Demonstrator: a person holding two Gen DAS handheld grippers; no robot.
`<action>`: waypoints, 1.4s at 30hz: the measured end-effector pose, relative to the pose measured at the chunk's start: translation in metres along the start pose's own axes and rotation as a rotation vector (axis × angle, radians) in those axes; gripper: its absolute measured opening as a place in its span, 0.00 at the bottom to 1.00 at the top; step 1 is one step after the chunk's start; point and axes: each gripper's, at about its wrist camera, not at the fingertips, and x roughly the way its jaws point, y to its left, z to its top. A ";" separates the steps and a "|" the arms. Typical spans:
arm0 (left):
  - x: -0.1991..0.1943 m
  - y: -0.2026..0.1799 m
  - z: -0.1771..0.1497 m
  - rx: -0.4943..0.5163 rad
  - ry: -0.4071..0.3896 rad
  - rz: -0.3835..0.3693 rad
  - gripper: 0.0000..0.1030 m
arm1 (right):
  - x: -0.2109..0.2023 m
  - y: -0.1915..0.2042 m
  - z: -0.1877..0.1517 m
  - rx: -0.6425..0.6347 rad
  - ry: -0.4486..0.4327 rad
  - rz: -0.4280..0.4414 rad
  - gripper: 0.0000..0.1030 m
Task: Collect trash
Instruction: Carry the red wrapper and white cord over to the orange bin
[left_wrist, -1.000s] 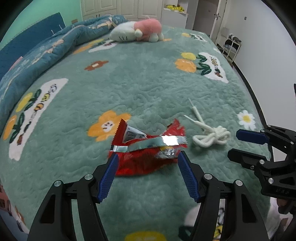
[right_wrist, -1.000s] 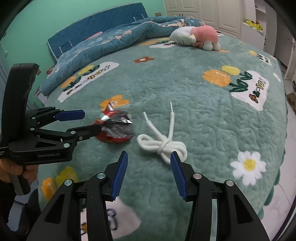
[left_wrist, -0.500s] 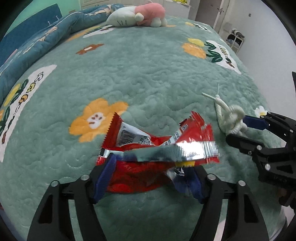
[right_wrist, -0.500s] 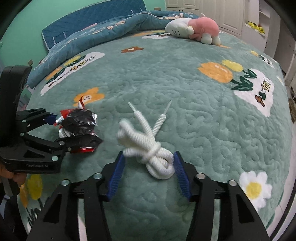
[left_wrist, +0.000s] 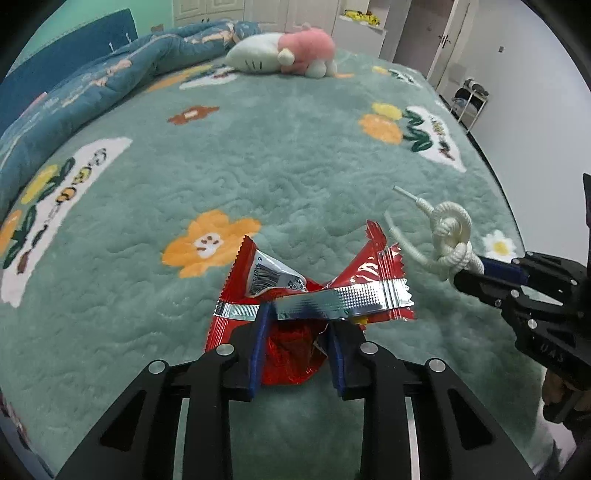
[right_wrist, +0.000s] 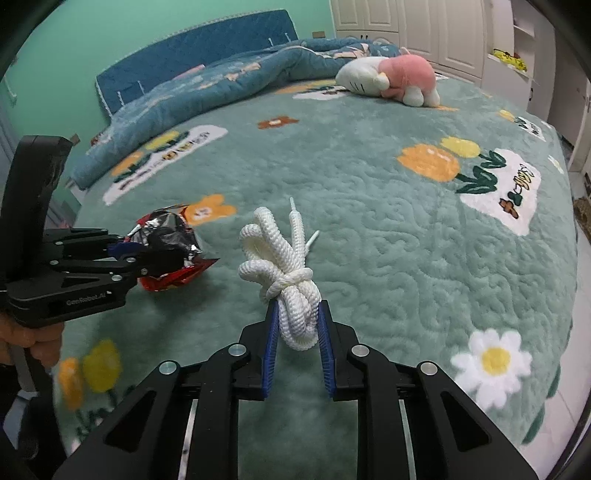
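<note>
A crumpled red snack wrapper (left_wrist: 295, 343) with a silver seam sits between the blue pads of my left gripper (left_wrist: 295, 314), whose jaws are closing and pressing its lower part. From the right wrist view the same wrapper (right_wrist: 170, 236) shows at the left, held by the left gripper (right_wrist: 129, 251). A knotted white cord (right_wrist: 291, 295) stands up between the pads of my right gripper (right_wrist: 295, 314); those jaws are closing and squeeze the bundle. In the left wrist view the white cord (left_wrist: 450, 240) hangs from the right gripper (left_wrist: 476, 269) at the right edge.
Everything lies on a green quilted bedspread (left_wrist: 295, 166) with flower patches. A pink and white plush toy (right_wrist: 391, 77) and a bunched blue duvet (right_wrist: 207, 92) lie at the far end. White cupboards (right_wrist: 443, 29) stand beyond. A hand (right_wrist: 33, 343) grips the left tool's handle.
Both grippers dropped onto their items and narrowed: the left now pinches the red wrapper, the right pinches the white cord. Both items are crumpled upward between the pads.
</note>
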 end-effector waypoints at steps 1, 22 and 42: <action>-0.009 -0.004 -0.003 0.004 -0.007 0.000 0.29 | -0.008 0.004 -0.002 0.001 -0.009 0.004 0.20; -0.152 -0.121 -0.088 0.127 -0.126 -0.046 0.29 | -0.213 0.051 -0.116 0.087 -0.151 0.011 0.20; -0.172 -0.316 -0.139 0.529 -0.150 -0.273 0.29 | -0.363 -0.021 -0.283 0.389 -0.281 -0.231 0.20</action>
